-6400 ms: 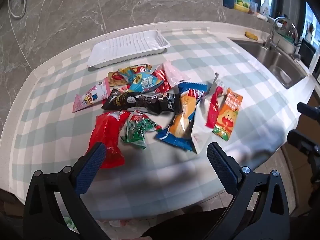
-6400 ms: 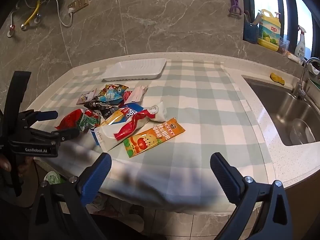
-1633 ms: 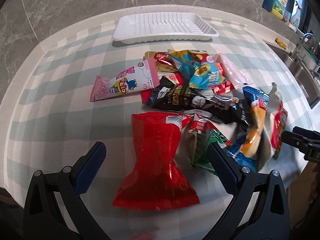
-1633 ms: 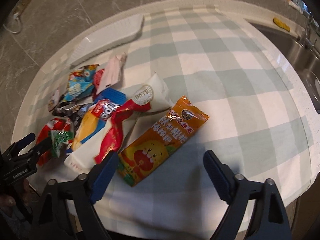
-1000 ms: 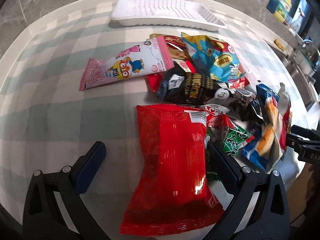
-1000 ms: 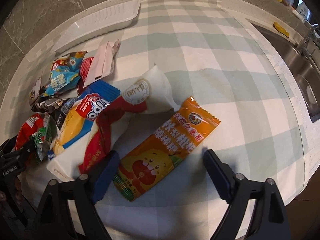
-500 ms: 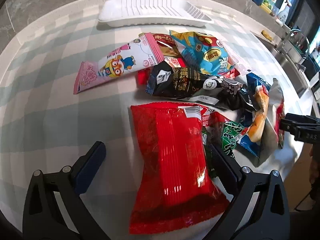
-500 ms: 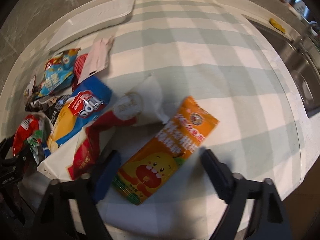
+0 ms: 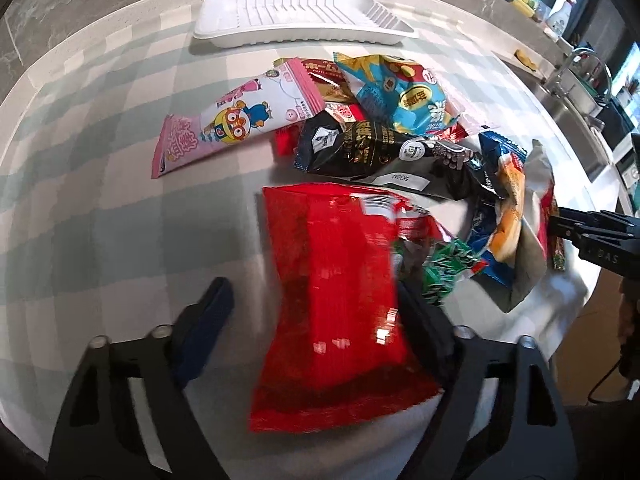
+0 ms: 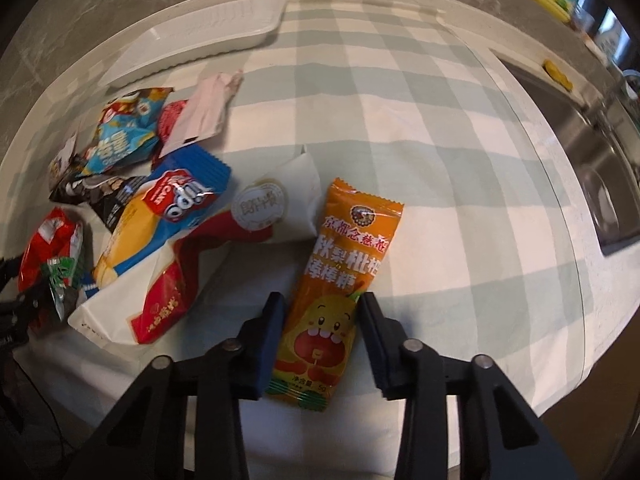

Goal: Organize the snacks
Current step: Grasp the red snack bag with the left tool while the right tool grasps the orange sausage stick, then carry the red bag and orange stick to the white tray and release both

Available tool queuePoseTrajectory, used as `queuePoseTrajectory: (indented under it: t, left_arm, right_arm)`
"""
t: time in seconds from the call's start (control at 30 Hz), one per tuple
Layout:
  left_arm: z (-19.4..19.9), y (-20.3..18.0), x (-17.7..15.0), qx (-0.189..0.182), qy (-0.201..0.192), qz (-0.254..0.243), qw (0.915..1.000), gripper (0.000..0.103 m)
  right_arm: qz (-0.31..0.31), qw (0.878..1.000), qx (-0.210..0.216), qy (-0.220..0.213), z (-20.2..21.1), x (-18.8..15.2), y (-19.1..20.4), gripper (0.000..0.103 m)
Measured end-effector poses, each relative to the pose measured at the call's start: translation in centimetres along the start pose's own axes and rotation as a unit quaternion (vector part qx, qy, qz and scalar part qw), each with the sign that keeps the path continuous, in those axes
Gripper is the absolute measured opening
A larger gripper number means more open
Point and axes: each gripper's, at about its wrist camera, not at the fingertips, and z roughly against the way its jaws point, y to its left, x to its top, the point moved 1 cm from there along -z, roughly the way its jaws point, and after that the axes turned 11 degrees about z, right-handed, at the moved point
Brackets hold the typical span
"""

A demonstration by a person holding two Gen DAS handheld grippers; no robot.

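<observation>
A pile of snack packets lies on a checked cloth. In the left wrist view my left gripper straddles the lower part of a large red bag; its jaws stand a bag's width apart, the right finger touching the bag's edge and the left finger clear of it. In the right wrist view my right gripper has narrowed around the lower end of an orange fruit-bar packet, one finger at each side of it. A white ribbed tray stands empty at the back; it also shows in the right wrist view.
Other packets: pink cartoon one, black one, blue chip bag, blue-and-yellow cake packet, white-and-red one. A sink lies to the right. The counter's front edge is close under both grippers.
Both grippers have narrowed their jaws and dropped lower: the left around the red bag, the right around the orange packet, which now points straight away from the gripper.
</observation>
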Motion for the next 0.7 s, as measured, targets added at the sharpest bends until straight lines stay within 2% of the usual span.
queuePoseTrajectory:
  t: [0.03,0.07,0.2,0.3,0.43,0.7]
  left_arm:
    - [0.2,0.1,0.1,-0.008,0.001,0.001,1.0000,0.058]
    - [0.3,0.2,0.1,-0.015,0.002,0.005,0.9999,0.053]
    - [0.7,0.9,0.5,-0.031,0.012,0.025,0.9991,0.045]
    - [0.9,1.4,0.6,-0.047,0.020,0.036,0.9981,0.038]
    - [1.2,2.1,0.8,-0.054,0.027,0.046,0.9971,0.037]
    - [0.9,2.7,1.2,-0.077,0.046,0.070,0.9935,0.038]
  right_arm:
    - [0.002,1.000,0.003,-0.002,-0.1,0.0,0.1,0.033]
    - [0.002,1.000,0.008,-0.003,-0.1,0.0,0.1,0.031]
    - [-0.016,0.999,0.045,-0.015,0.2,-0.3,-1.4,0.019]
    - [-0.027,0.997,0.065,-0.020,0.4,-0.5,-2.2,0.018]
    - [-0.051,0.994,0.096,-0.025,0.3,-0.7,-3.8,0.017]
    - [-0.067,0.991,0.115,-0.023,0.2,-1.5,-3.9,0.018]
